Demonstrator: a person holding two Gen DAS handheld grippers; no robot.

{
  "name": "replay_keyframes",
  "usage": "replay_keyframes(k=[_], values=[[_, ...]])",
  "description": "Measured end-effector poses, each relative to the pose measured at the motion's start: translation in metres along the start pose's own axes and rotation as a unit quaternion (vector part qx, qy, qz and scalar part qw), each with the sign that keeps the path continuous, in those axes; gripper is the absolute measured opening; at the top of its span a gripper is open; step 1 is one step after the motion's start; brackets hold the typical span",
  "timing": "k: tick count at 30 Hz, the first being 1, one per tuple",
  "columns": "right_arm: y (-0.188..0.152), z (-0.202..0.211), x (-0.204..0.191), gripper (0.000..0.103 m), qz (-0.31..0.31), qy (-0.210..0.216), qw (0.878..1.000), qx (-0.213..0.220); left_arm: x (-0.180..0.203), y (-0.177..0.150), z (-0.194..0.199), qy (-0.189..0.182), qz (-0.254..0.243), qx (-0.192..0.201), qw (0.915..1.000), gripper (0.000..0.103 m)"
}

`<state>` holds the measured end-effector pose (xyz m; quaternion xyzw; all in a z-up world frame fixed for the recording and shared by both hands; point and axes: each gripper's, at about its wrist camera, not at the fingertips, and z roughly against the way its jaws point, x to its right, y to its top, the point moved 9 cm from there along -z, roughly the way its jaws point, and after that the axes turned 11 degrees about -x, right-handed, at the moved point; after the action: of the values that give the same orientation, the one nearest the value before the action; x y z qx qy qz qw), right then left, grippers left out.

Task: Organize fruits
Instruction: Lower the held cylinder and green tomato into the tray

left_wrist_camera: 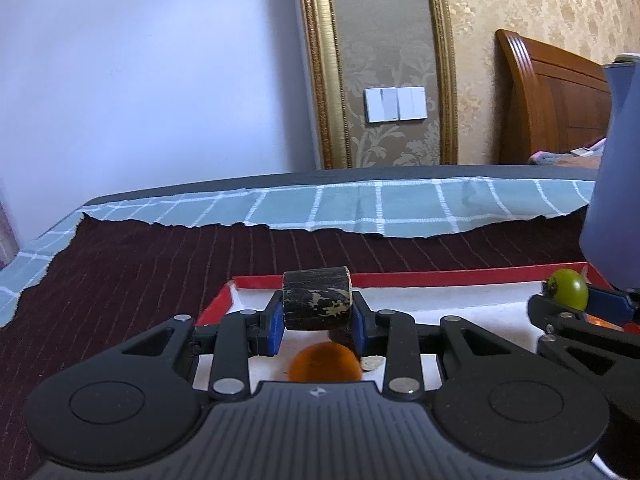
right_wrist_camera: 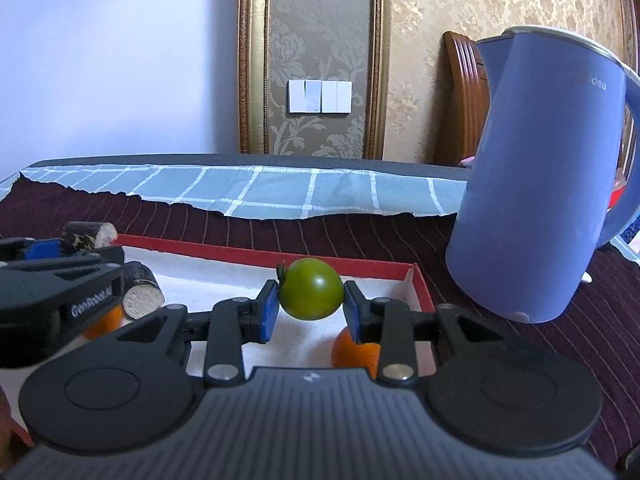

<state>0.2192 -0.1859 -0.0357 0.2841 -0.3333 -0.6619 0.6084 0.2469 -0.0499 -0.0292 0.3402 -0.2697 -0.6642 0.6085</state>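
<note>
My left gripper is shut on a dark sugarcane piece, held crosswise above the red-rimmed white tray. An orange fruit lies in the tray under that gripper. My right gripper is shut on a green tomato, also over the tray. In the left wrist view the tomato shows at the far right. In the right wrist view the left gripper and its sugarcane piece sit at the left edge. A second sugarcane piece and two oranges lie in the tray.
A blue electric kettle stands close to the tray's right side. The tray rests on a dark maroon striped cloth over a teal checked cloth. A wall and a wooden headboard lie behind the table.
</note>
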Motion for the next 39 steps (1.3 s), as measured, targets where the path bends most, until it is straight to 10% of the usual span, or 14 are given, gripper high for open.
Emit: replay_keyframes(k=[39], values=[[-0.007,-0.004,0.003,0.037,-0.007,0.006,1.000,0.005,-0.039,-0.009,-0.022,0.019,0.032,-0.047,0.9982,0.032]])
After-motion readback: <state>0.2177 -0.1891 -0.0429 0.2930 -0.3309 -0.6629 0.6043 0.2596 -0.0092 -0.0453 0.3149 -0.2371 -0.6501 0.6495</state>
